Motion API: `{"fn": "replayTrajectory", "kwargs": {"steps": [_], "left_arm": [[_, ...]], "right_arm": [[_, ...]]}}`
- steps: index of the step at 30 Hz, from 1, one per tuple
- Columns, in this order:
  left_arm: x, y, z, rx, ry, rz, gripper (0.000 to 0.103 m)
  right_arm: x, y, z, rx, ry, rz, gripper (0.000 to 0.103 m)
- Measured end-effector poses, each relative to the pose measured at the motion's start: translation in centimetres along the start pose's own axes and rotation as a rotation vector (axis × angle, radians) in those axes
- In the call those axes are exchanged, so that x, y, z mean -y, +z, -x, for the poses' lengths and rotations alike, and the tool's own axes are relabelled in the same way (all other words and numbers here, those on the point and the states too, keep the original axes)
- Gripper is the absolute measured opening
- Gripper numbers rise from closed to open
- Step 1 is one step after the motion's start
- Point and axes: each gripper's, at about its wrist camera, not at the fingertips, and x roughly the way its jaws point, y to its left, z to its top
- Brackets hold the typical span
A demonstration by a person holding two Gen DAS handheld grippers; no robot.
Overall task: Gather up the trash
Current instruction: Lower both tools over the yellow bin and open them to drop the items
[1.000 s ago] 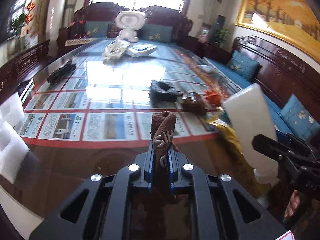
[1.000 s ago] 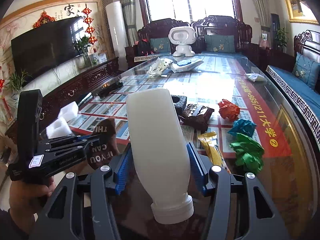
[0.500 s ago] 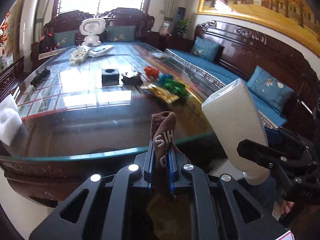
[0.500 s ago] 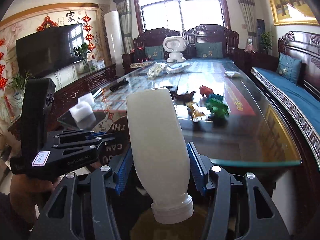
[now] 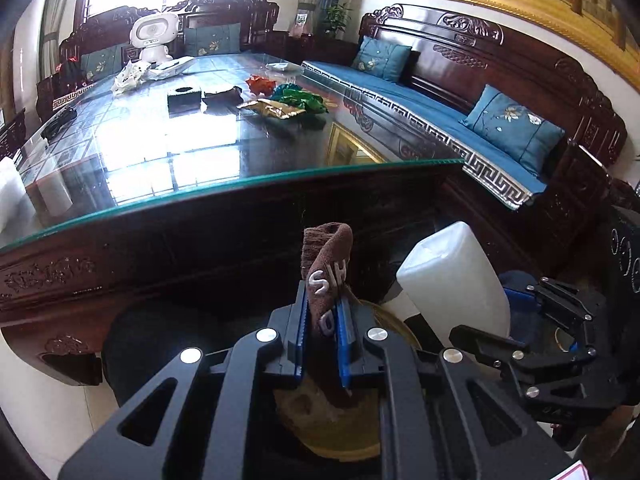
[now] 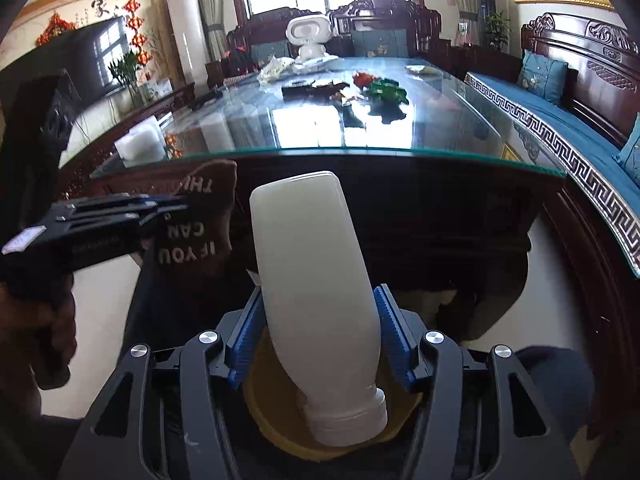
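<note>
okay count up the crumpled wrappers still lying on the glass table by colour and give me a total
Red crumpled wrapper: 1
Green crumpled wrapper: 1
Gold wrapper: 1
Total: 3 on the glass table; a bluish piece may sit behind the green one, too blurred to count.

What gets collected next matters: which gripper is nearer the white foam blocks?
Left. The left gripper, shut on the brown cloth, hangs below the table edge on the foam blocks' side; the right gripper, gripping the white bottle, sits farther over toward the sofa.
</note>
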Motion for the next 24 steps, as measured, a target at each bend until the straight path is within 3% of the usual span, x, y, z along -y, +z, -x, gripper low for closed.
{"fn": "replayTrajectory", "kwargs": {"steps": [4,11,19,21,23,24], "left_arm": [[0.3,-0.6,0.1,-0.013,-0.006,-0.011,0.013],[1.2,-0.8,-0.1,-0.032,-0.046,-0.038,0.013],[2.9,-1.4,-0.9,-0.076,-0.110,-0.103,0.018],[3.5,-1.7,-1.1,-0.095,-0.123,-0.122,0.030],[4.0,-2.1,-1.3,-0.104,-0.144,-0.139,0.062],[4.3,-2.2,-1.3,-0.104,-0.142,-0.151,0.065]], "right_arm": [[0.0,-0.4,0.7,0.029,-0.020,0.013,0.066],[1.1,0.7,2.2,0.108,-0.033,-0.019,0.066],[1.9,1.7,2.4,0.125,-0.037,-0.031,0.065],[2.0,1.9,2.4,0.126,-0.038,-0.033,0.065],[2.1,1.9,2.4,0.127,-0.039,-0.034,0.065],[2.2,2.0,2.3,0.125,-0.040,-0.033,0.065]]}}
